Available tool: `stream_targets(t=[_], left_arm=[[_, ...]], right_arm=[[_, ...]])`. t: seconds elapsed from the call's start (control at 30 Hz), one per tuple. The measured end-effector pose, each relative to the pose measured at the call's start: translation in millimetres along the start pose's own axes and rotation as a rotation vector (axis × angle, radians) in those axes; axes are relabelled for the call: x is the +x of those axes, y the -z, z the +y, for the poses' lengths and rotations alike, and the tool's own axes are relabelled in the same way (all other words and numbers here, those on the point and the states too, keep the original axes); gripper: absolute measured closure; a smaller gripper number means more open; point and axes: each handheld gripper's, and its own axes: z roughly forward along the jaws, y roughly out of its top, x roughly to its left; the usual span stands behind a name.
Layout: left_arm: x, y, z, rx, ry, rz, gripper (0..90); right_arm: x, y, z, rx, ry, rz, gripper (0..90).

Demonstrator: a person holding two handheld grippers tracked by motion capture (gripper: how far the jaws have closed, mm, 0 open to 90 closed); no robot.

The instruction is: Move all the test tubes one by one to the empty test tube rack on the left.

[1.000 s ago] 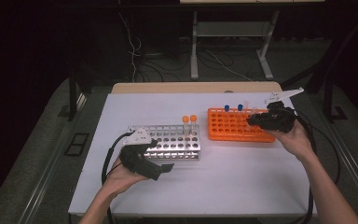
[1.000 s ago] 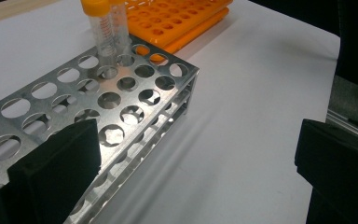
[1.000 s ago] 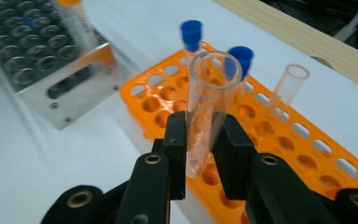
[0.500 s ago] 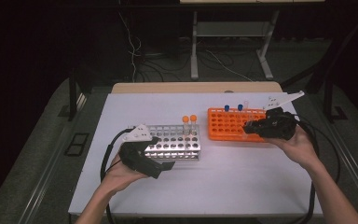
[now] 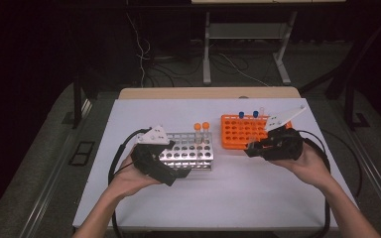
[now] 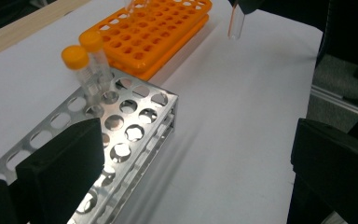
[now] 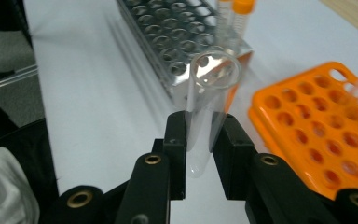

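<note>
Clear, colourless glass test tube (image 7: 207, 100) between black gripper pads (image 7: 176, 140). Bright orange plastic rack (image 5: 245, 130) dotted with round holes, blue-capped tubes (image 5: 241, 115). Shiny silver perforated metal rack (image 5: 187, 154), two orange-capped tubes (image 6: 85, 60). Plain white tabletop (image 5: 258, 188).

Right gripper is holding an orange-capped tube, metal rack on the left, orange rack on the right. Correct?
Not quite: the tube in the right gripper is clear and uncapped, as the right gripper view shows. The metal rack is on the left and the orange rack on the right.
</note>
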Motion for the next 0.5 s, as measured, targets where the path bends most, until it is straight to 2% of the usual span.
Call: stream_targets(t=[0.2,0.5], left_arm=[[0.7,-7.2,20.4,0.047,-0.046,-0.040,3.9],[3.6,-14.2,46.6,0.089,-0.097,-0.092,10.2]], right_arm=[[13.7,-8.7,11.8,0.017,0.056,0.041,75.1],[24.6,-18.6,26.1,0.031,0.098,0.076,75.1]])
